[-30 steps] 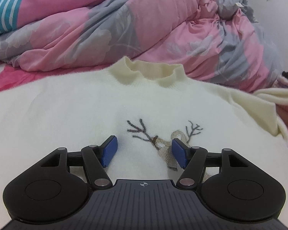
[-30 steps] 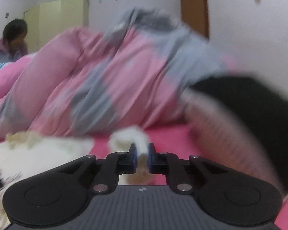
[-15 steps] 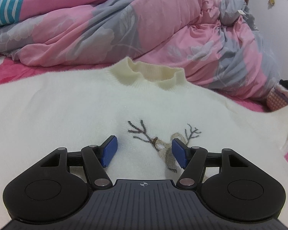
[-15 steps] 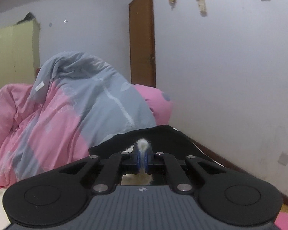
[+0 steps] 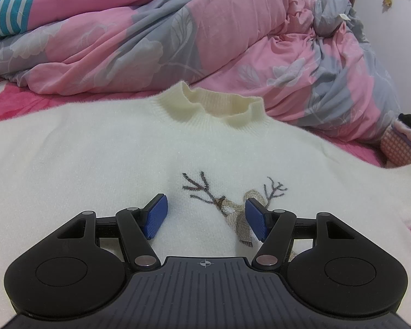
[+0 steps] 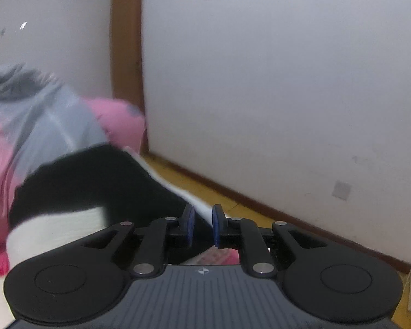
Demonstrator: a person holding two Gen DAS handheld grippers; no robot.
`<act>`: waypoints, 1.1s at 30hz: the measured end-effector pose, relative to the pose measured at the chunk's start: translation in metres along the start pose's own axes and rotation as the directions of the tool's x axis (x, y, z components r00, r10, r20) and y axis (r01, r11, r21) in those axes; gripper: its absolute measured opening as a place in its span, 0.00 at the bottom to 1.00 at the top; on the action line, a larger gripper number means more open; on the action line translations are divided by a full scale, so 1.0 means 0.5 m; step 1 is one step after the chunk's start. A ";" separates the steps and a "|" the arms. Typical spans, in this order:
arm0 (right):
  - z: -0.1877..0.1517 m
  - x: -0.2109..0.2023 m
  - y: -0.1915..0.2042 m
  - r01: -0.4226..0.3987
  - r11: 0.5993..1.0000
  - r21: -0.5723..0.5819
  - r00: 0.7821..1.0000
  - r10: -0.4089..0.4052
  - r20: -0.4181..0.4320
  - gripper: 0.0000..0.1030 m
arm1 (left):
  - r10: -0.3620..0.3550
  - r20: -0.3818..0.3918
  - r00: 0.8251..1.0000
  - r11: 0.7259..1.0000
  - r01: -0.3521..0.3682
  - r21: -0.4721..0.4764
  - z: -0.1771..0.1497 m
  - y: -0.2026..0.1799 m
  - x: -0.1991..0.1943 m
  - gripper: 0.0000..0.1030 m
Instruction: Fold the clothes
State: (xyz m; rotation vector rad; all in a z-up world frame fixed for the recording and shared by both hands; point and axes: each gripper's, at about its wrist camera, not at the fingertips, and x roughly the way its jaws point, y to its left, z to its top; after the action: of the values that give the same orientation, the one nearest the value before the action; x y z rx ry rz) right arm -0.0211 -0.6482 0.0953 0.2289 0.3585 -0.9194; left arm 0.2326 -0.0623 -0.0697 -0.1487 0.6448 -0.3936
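Jaws apart on both grippers, left point(image 5: 205, 216) low over the sweater point(image 5: 109, 150), right point(image 6: 203, 224) holding nothing, aimed past the bed edge. Sweater lies front-up on the bed, body spread, unfolded; folds remain.

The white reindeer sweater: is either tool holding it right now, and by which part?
Neither holds it. The left tool is open over the sweater chest; the right tool has a gap between its fingers, with nothing in it.
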 end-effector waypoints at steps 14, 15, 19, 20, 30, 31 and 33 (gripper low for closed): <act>-0.233 -0.118 0.542 -0.652 0.670 -0.356 0.758 0.579 -0.299 0.17 | -0.009 0.002 1.000 1.000 0.010 -0.010 -0.001 0.003 -0.001 0.62; -0.262 -0.107 0.584 -0.680 0.641 -0.357 0.733 0.587 -0.343 0.14 | -0.013 0.003 1.000 1.000 0.013 -0.015 -0.001 0.005 -0.001 0.62; -0.350 -0.056 0.695 -0.709 0.580 -0.400 0.704 0.555 -0.443 0.13 | -0.030 0.006 1.000 0.999 0.031 -0.040 0.000 0.013 -0.002 0.62; -0.361 -0.038 0.703 -0.682 0.589 -0.433 0.730 0.516 -0.449 0.13 | -0.034 0.006 0.999 0.998 0.034 -0.045 0.000 0.014 -0.003 0.62; -0.301 -0.015 0.748 -0.714 0.606 -0.350 0.692 0.536 -0.484 0.09 | -0.059 0.010 0.998 0.995 0.060 -0.077 0.003 0.025 -0.004 0.62; -0.316 -0.001 0.778 -0.725 0.592 -0.351 0.679 0.531 -0.506 0.09 | -0.063 0.010 0.998 0.995 0.063 -0.082 0.003 0.026 -0.004 0.62; -0.336 0.067 0.803 -0.661 0.647 -0.380 0.737 0.465 -0.491 0.04 | -0.066 0.011 0.998 0.994 0.067 -0.086 0.003 0.027 -0.005 0.62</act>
State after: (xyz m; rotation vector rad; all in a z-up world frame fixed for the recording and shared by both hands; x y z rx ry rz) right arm 0.2875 -0.3789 -0.0556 -0.0242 0.8124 -0.0997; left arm 0.2361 -0.0489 -0.0707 -0.2542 0.6508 -0.4291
